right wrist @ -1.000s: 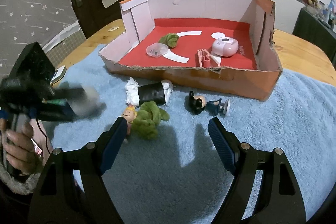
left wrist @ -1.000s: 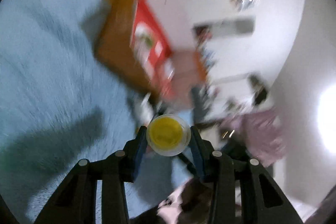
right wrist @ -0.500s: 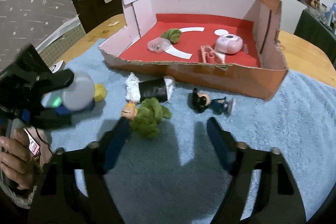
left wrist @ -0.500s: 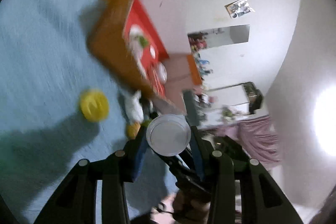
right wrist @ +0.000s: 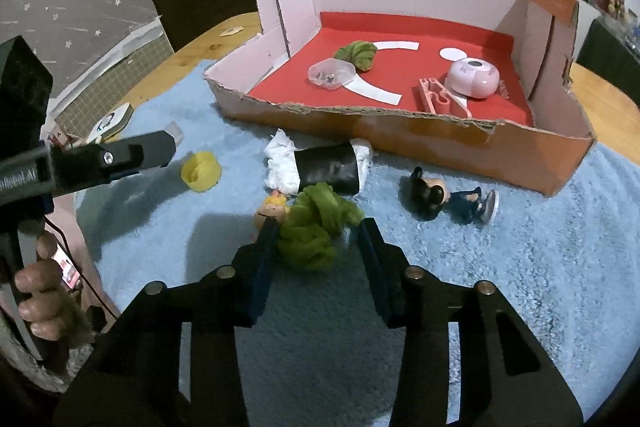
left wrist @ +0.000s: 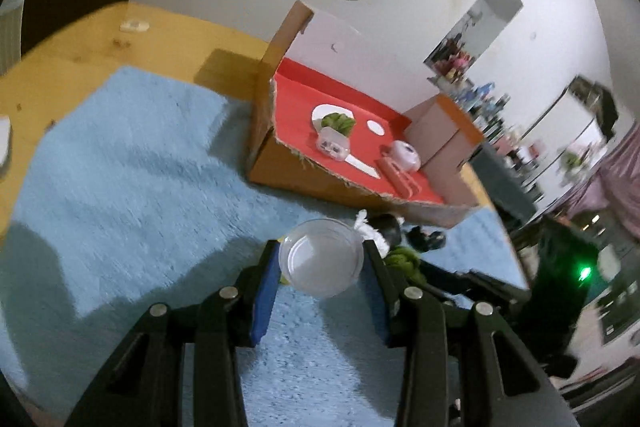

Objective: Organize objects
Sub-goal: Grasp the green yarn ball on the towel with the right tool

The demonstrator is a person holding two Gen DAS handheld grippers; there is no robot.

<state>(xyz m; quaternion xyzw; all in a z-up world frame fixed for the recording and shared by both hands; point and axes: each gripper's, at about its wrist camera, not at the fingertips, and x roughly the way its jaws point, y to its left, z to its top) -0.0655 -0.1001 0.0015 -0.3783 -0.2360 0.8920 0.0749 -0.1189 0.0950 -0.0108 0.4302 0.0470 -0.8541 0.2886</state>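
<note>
We find the left gripper [left wrist: 322,263] clamped on a clear round plastic cup [left wrist: 321,261], its blue pads pressing the rim on both sides, the open cup empty and facing the left wrist camera. A yellow lump [right wrist: 201,171] lies on the blue fleece blanket [right wrist: 540,267], just beyond that gripper's tip as seen from the right wrist.

Our right gripper [right wrist: 318,239] has just been closing. Its jaws straddle a green wool bundle [right wrist: 314,231] on the blanket; the left pad meets the wool, the right pad shows a sliver of gap, so we cannot say it is gripped.

Touching the wool: a small figure with a yellow head [right wrist: 272,211], partly hidden. Just behind, a black tube stuffed with white tissue [right wrist: 326,171] lies on its side. To the right, apart from it, a black-haired figurine [right wrist: 452,199] lies flat.

Beyond these sits the cardboard box [right wrist: 440,135] with a red floor, resting on the blanket and wooden table [right wrist: 600,99]. Inside: a second green bundle [right wrist: 358,53], a clear lidded case [right wrist: 332,73] touching it, a pink clip [right wrist: 438,97], a pink round device [right wrist: 474,79].

A hand [right wrist: 42,291] grips the left tool's handle.
</note>
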